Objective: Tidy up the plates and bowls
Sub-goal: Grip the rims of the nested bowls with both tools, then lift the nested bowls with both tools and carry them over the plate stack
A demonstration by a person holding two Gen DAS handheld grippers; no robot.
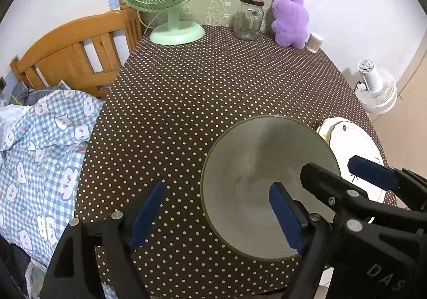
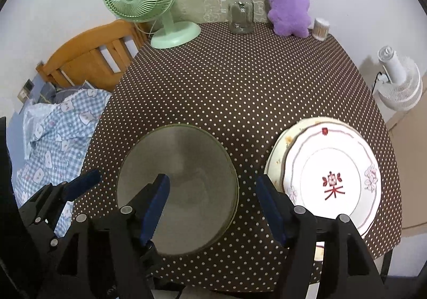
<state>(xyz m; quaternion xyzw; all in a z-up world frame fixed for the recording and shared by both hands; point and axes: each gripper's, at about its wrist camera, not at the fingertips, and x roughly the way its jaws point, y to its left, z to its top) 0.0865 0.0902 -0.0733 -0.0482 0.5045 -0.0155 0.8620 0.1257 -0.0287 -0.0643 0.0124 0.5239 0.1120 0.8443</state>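
Observation:
A grey bowl with a green rim (image 1: 267, 181) (image 2: 181, 187) sits on the polka-dot table near its front edge. To its right lies a stack of white plates (image 2: 331, 178) (image 1: 347, 141), the top one with a red character and flowers. My left gripper (image 1: 217, 215) is open; its right finger hangs over the bowl's inside, its left finger is over the cloth left of the bowl. My right gripper (image 2: 213, 208) is open, straddling the bowl's right rim, its right finger next to the plates. Both are empty. Each gripper shows in the other's view.
At the table's back stand a green desk fan (image 2: 149, 5), a glass jar (image 2: 240, 12), a purple plush toy (image 2: 289, 6) and a cotton-swab tub (image 2: 321, 28). A wooden bed with checked bedding (image 1: 45, 144) lies left. A white fan (image 2: 400, 82) stands right.

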